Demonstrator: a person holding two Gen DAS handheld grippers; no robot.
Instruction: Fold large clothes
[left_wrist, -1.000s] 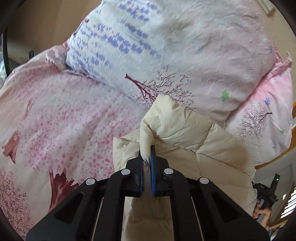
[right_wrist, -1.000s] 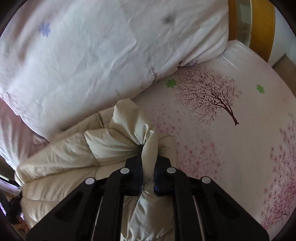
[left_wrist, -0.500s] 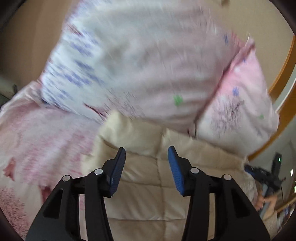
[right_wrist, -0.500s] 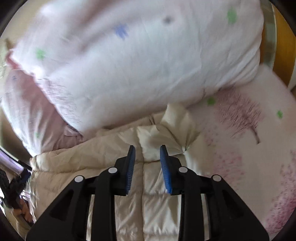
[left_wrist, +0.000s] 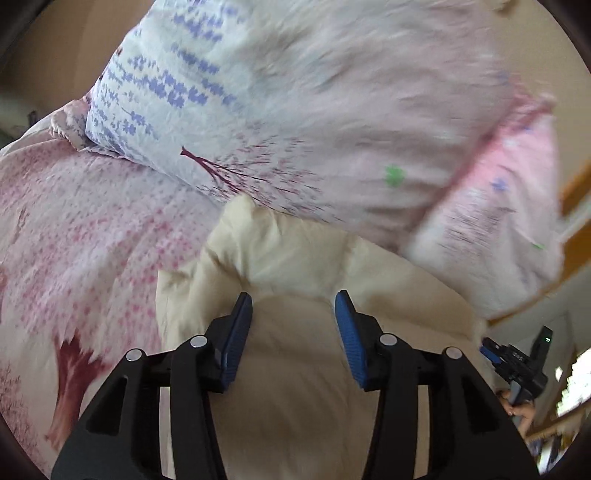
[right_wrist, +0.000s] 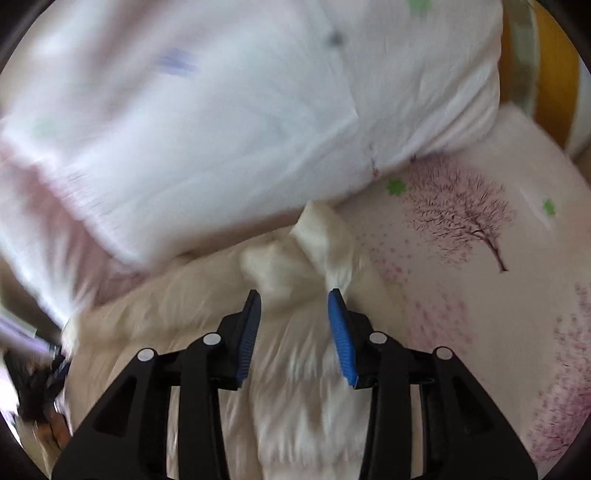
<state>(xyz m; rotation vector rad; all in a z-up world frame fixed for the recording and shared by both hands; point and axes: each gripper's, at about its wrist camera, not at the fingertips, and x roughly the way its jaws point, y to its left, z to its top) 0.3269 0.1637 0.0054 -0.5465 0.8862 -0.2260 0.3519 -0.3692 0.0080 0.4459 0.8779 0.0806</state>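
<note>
A cream padded jacket (left_wrist: 295, 387) lies on the bed, its top edge against the pillows. My left gripper (left_wrist: 293, 299) hovers over it, open, and the blue pads clasp nothing. In the right wrist view the same jacket (right_wrist: 295, 369) fills the lower middle, and a crumpled peak of its fabric (right_wrist: 321, 229) stands up just ahead of the fingers. My right gripper (right_wrist: 294, 293) is above the jacket with its jaws opening. The fabric lies loose below the gap and the pads do not press on it.
A large white and pink pillow (left_wrist: 332, 110) and a pinker one (left_wrist: 491, 229) lie just beyond the jacket. The sheet (left_wrist: 74, 229) with pink tree prints spreads left, and right in the right wrist view (right_wrist: 480, 295). A wooden headboard (right_wrist: 554, 74) is at top right.
Both grippers were shut on pinched folds of the jacket a second ago. Both have let go, opened and lifted back, and the jacket has dropped flat against the pillows.
</note>
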